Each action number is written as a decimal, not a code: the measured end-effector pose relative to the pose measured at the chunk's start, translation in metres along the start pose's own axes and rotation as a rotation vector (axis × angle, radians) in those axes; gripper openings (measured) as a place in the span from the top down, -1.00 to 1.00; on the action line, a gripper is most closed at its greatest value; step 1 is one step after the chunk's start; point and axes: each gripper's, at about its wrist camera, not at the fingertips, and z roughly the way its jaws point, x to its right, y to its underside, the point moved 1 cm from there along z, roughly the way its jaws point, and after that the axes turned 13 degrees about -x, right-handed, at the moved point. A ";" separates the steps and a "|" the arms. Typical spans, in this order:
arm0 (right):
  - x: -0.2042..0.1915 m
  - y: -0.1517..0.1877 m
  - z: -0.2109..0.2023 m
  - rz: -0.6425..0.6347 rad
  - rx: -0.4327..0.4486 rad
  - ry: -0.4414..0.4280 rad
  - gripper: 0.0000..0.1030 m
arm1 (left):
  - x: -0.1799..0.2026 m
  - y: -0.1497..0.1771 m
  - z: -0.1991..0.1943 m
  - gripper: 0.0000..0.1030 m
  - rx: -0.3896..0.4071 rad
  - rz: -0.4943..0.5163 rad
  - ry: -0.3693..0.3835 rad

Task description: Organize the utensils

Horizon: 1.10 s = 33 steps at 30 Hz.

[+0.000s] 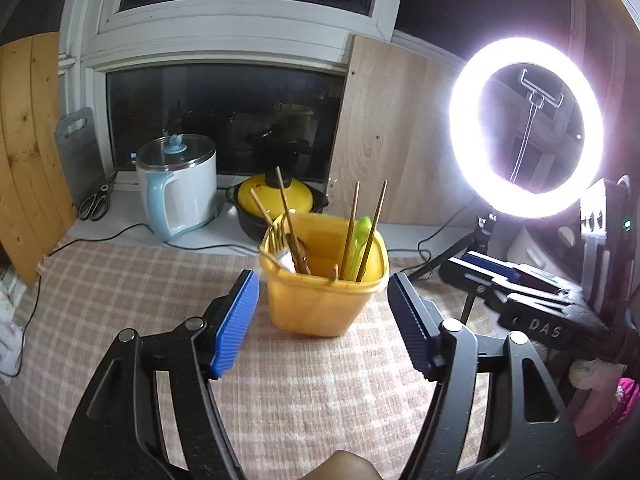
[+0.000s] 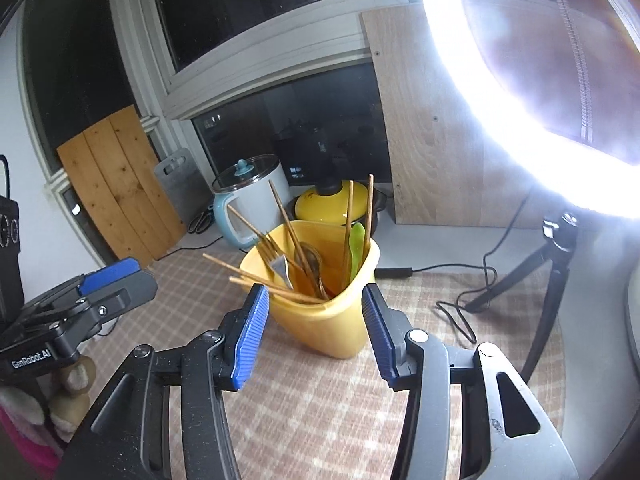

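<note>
"GenRobot.AI" is printed on the left gripper [image 2: 116, 280] body; "DAS" is seen on the right gripper [image 1: 516, 276] body

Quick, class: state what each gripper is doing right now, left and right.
Left gripper: open, holding nothing; the yellow utensil cup stands beyond its pads.
Right gripper: open, empty, pads clear of the cup.

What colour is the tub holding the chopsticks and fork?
The tub is yellow-orange, translucent plastic. It shows best in the right wrist view.
</note>
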 end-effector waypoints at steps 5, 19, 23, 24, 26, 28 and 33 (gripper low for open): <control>-0.001 0.011 -0.011 -0.009 0.009 0.038 -0.20 | 0.001 0.014 -0.003 -0.52 -0.015 -0.004 -0.030; -0.003 0.036 -0.034 -0.007 0.040 0.115 -0.57 | 0.006 0.031 -0.019 -0.93 0.014 -0.019 -0.155; 0.001 0.039 -0.035 0.015 0.043 0.116 -0.57 | 0.012 0.033 -0.019 -0.94 0.015 0.012 -0.188; 0.001 0.039 -0.035 0.020 0.043 0.116 -0.57 | 0.013 0.033 -0.019 -0.94 0.013 0.016 -0.187; 0.003 0.040 -0.035 0.029 0.043 0.116 -0.57 | 0.016 0.034 -0.018 -0.95 0.007 0.024 -0.183; 0.005 0.040 -0.035 0.037 0.044 0.115 -0.57 | 0.017 0.034 -0.016 -0.95 0.001 0.029 -0.185; 0.008 0.041 -0.033 0.058 0.046 0.112 -0.57 | 0.019 0.035 -0.014 -0.95 -0.011 0.033 -0.187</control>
